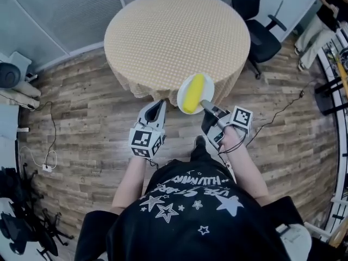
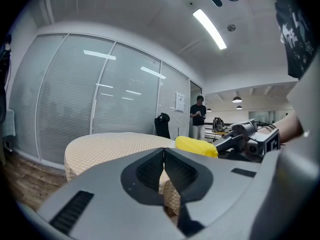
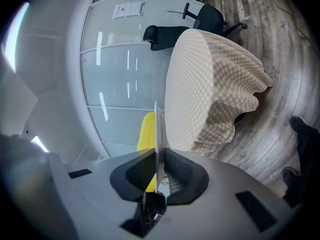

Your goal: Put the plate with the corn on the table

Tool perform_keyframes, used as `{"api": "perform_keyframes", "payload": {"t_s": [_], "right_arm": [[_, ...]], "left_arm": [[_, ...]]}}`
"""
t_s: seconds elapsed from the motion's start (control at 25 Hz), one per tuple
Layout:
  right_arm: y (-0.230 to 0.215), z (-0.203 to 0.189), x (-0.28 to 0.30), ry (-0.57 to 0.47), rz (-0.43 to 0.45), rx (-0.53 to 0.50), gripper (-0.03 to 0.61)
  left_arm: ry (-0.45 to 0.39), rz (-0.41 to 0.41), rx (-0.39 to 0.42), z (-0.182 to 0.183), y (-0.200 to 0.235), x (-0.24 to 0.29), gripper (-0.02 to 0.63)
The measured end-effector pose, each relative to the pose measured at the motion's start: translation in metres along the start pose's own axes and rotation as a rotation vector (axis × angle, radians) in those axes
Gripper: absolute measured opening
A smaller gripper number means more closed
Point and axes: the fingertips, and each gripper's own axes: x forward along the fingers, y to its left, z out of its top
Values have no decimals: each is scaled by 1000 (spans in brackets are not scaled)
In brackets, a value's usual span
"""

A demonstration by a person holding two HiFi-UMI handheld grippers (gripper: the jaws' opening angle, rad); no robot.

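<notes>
Plate (image 1: 182, 93) with corn (image 1: 193, 94) hangs over the near edge of the round table (image 1: 174, 31), its rim pinched by right gripper (image 1: 206, 106); left gripper (image 1: 157, 109) closed, empty. Setting down not yet done.

ahead of fingers (image 1: 208, 106): open table (image 1: 163, 31) top | beyond, right: chair (image 1: 263, 39) | below: open floor (image 1: 81, 118)

Wood-plank floor (image 1: 81, 124); frosted glass partition walls (image 2: 65, 99) with blinds; black office chair (image 1: 261, 39); long strip light (image 2: 211, 29) lit on white ceiling (image 2: 150, 19)
</notes>
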Motion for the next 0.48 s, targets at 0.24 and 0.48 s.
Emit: {"api": "perform_keyframes", "payload": {"t_s": [0.24,0.48], "right_arm": [[-5,62,14,39,-18,2,51],[-20,104,15,32,-42,13,51]], "left_arm": [[32,23,-14,8,-5,63,9],[59,38,-19,4,-12,96,9]]}}
